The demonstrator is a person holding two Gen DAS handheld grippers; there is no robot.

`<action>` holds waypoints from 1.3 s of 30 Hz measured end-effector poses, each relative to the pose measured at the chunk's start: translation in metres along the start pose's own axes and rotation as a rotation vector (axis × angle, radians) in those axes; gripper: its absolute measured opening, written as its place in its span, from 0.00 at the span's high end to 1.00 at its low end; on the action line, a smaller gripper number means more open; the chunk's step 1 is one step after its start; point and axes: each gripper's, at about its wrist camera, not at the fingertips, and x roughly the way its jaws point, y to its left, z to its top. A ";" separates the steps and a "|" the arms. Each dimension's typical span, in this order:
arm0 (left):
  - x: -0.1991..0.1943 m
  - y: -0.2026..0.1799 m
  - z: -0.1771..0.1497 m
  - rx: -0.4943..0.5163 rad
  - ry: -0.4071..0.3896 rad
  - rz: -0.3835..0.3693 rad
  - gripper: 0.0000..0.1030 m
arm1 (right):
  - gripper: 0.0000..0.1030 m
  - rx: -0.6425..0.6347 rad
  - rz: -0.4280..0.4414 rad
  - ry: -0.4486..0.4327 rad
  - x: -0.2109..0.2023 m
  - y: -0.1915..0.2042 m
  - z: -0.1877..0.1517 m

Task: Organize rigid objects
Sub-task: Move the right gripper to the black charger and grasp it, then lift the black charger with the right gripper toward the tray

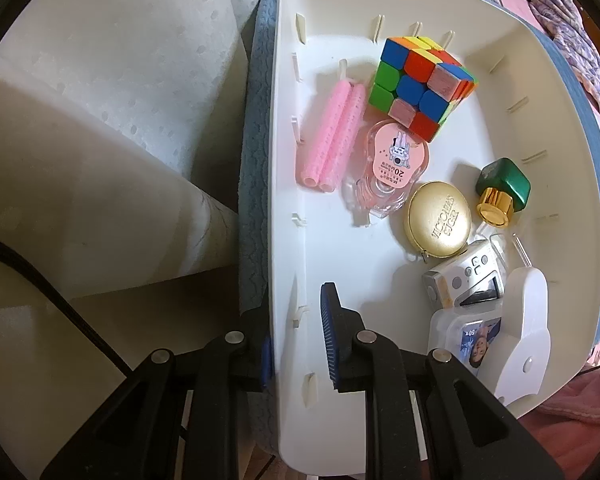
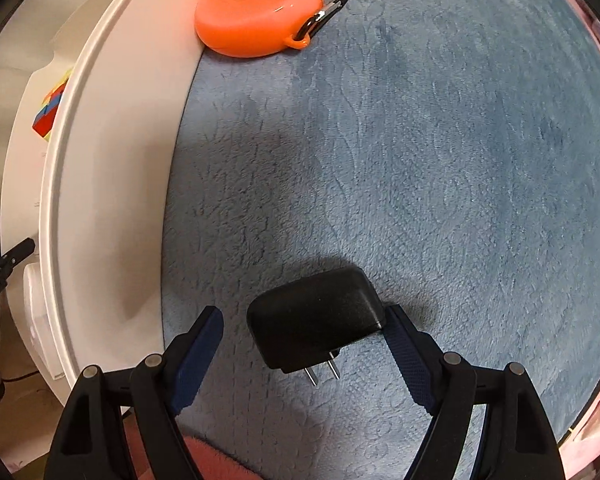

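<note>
From the left wrist, the left gripper [image 1: 298, 354] is clamped on the near wall of the white bin [image 1: 284, 208], one finger outside and one inside. In the bin lie pink rollers [image 1: 332, 136], with a puzzle cube [image 1: 422, 80] to their right at the far wall and a gold case [image 1: 440, 220] nearer the middle.

From the right wrist, the right gripper [image 2: 304, 356] is spread wide and grips nothing, its fingers either side of a black plug adapter [image 2: 316, 316] lying on the blue blanket [image 2: 440, 160] just right of the bin. An orange case [image 2: 258, 12] leans against the bin's outer wall farther off.
</note>
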 end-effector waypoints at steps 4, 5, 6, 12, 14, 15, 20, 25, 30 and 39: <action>0.001 0.000 -0.001 -0.002 -0.005 -0.011 0.80 | 0.30 -0.014 -0.057 0.005 0.004 0.004 -0.002; 0.000 0.001 -0.001 -0.003 -0.007 -0.013 0.80 | 0.31 -0.017 -0.073 0.006 0.006 0.008 -0.002; 0.001 0.001 -0.001 -0.002 -0.008 -0.015 0.80 | 0.36 -0.019 -0.094 0.007 0.007 0.011 -0.003; 0.000 -0.004 -0.002 0.026 -0.005 0.003 0.80 | 0.36 0.002 -0.125 0.004 0.011 0.023 -0.004; 0.000 -0.006 -0.001 0.029 -0.008 -0.001 0.80 | 0.36 0.010 -0.133 0.012 0.011 0.025 -0.005; 0.000 -0.006 -0.002 0.028 -0.010 -0.005 0.80 | 0.36 0.018 -0.133 0.018 0.012 0.027 -0.005; -0.001 -0.003 -0.003 0.027 -0.018 -0.028 0.80 | 0.36 0.070 -0.113 0.044 0.023 0.031 -0.012; -0.002 0.002 -0.005 0.046 -0.018 -0.043 0.80 | 0.36 0.163 -0.074 0.076 0.031 0.034 -0.032; -0.002 -0.001 -0.005 0.084 -0.020 -0.034 0.80 | 0.36 0.295 -0.017 0.102 0.037 0.035 -0.055; -0.003 -0.008 -0.008 0.192 -0.029 -0.027 0.80 | 0.36 0.620 0.120 0.105 0.044 0.028 -0.111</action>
